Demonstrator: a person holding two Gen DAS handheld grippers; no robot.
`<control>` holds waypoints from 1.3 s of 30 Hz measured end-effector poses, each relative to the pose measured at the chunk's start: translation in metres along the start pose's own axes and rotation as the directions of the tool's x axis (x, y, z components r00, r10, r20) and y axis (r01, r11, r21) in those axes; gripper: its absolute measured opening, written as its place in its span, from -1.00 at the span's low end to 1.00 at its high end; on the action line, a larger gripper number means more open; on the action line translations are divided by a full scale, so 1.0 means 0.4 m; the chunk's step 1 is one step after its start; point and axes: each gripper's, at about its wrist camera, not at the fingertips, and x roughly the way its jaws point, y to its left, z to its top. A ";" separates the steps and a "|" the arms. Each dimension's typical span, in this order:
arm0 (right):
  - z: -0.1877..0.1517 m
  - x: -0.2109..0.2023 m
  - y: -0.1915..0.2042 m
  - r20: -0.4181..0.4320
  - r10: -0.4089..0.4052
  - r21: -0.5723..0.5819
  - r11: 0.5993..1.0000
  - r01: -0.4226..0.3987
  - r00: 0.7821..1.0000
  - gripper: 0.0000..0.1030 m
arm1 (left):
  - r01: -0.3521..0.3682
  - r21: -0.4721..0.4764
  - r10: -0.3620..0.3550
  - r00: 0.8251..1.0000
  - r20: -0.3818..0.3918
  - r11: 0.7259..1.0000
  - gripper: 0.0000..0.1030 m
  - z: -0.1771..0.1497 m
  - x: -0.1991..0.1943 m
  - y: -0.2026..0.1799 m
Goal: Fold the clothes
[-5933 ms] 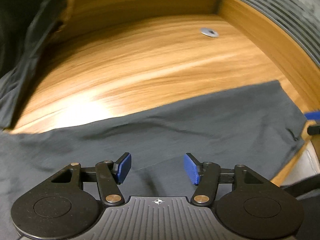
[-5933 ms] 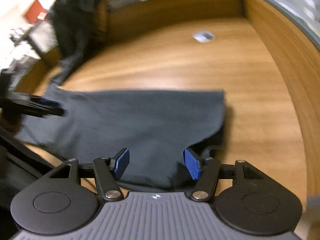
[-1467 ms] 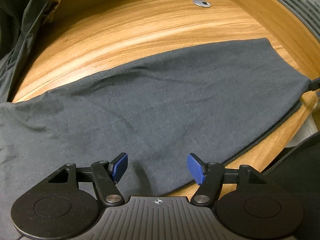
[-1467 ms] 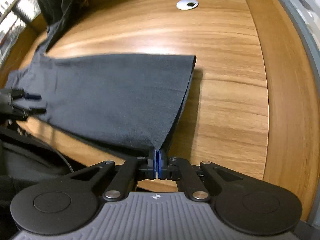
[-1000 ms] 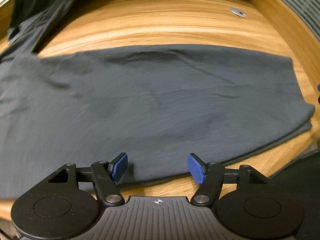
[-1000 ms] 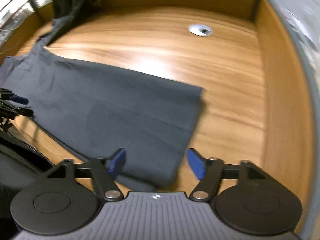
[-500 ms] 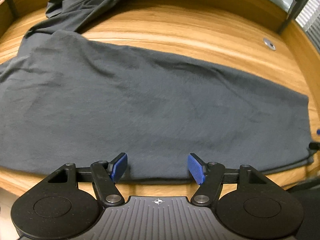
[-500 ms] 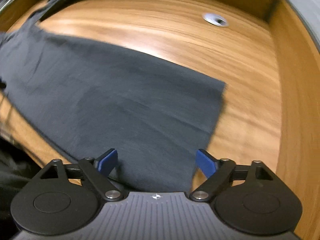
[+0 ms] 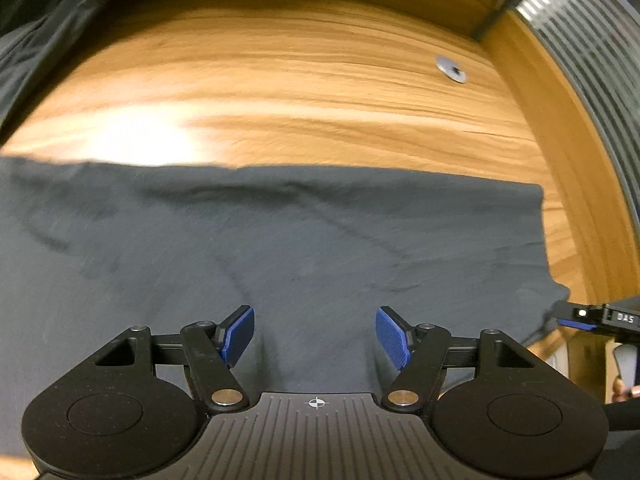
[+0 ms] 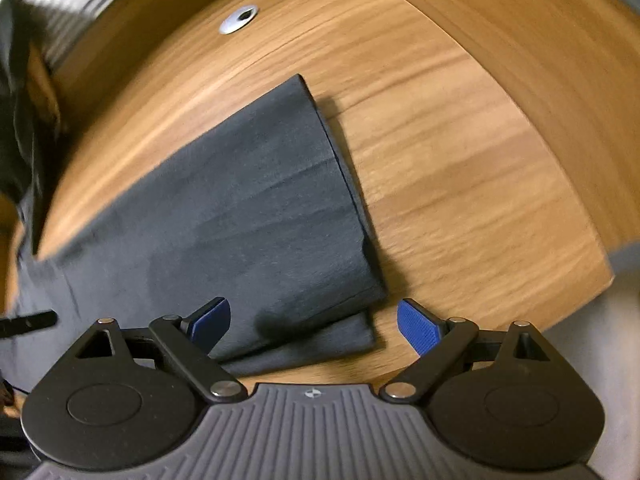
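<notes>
The left tool [image 9: 315,334] hangs over the dark grey garment [image 9: 280,240] with its blue pads [image 9: 239,334] spread apart and nothing pinched between them; only flat cloth shows in the gap. The right tool [image 10: 314,320] has its jaws wide apart too, gripping nothing, its pads [image 10: 418,326] straddling the near right corner of the garment [image 10: 248,220] without pressing on it. The garment lies spread flat on the wooden worktop [image 9: 300,88], folded so that a lower layer peeps out beneath the upper one at that corner. Its far edge runs straight across the worktop, with bare wood beyond. Past that edge, towards the back of the worktop, a round metal grommet [image 9: 451,69] sits well apart from the garment; it also shows in the right wrist view [image 10: 239,19]. In the left wrist view, the tip of the right tool [image 9: 592,318] appears at the garment's right end. More dark cloth [image 9: 36,28] is heaped at the worktop's far left, apart from the garment's far edge.
</notes>
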 end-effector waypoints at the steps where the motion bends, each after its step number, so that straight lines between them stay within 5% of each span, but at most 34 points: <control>1: -0.006 0.000 -0.003 0.005 0.012 0.021 1.000 -0.012 1.000 0.79 | 0.008 0.018 -0.008 1.000 0.001 1.000 0.37 0.013 0.000 -0.011; 5: -0.021 0.010 -0.001 0.038 0.004 0.060 0.998 -0.006 0.999 0.75 | 0.060 0.047 -0.060 0.998 0.000 0.997 0.39 0.053 0.009 -0.055; 8: -0.021 0.015 0.015 0.063 -0.016 0.038 0.999 0.013 0.998 0.30 | 0.115 0.068 -0.114 0.993 -0.020 0.991 0.41 0.076 0.021 -0.096; 11: -0.015 0.021 0.024 0.069 0.006 0.026 1.000 -0.008 0.998 -0.60 | 0.176 0.092 -0.172 0.984 -0.046 0.980 0.44 0.088 0.029 -0.142; 13: -0.017 0.011 0.041 0.083 0.020 -0.006 1.000 -0.020 0.996 -0.72 | 0.210 0.098 -0.205 0.977 -0.059 0.973 0.46 0.104 0.037 -0.169; 18: -0.009 -0.020 0.117 0.108 0.056 -0.164 0.986 -0.038 0.993 -0.80 | 0.328 0.030 -0.325 0.943 -0.079 0.944 0.49 0.155 0.070 -0.238; 25: -0.011 -0.031 0.248 0.065 0.124 -0.439 0.895 -0.083 0.990 -0.84 | 0.385 0.141 -0.367 0.920 -0.142 0.912 0.56 0.192 0.117 -0.385; 32: -0.016 -0.028 0.282 0.005 0.167 -0.541 0.829 -0.138 0.986 -0.84 | 0.338 0.218 -0.281 0.925 -0.255 0.916 0.56 0.203 0.201 -0.489; 36: -0.024 -0.030 0.293 -0.029 0.191 -0.588 0.791 -0.171 0.981 -0.83 | 0.268 0.293 -0.168 0.930 -0.326 0.918 0.55 0.193 0.259 -0.553; 39: -0.034 -0.038 0.300 -0.051 0.205 -0.617 0.763 -0.193 0.977 -0.84 | 0.208 0.349 -0.086 0.939 -0.334 0.914 0.27 0.172 0.284 -0.576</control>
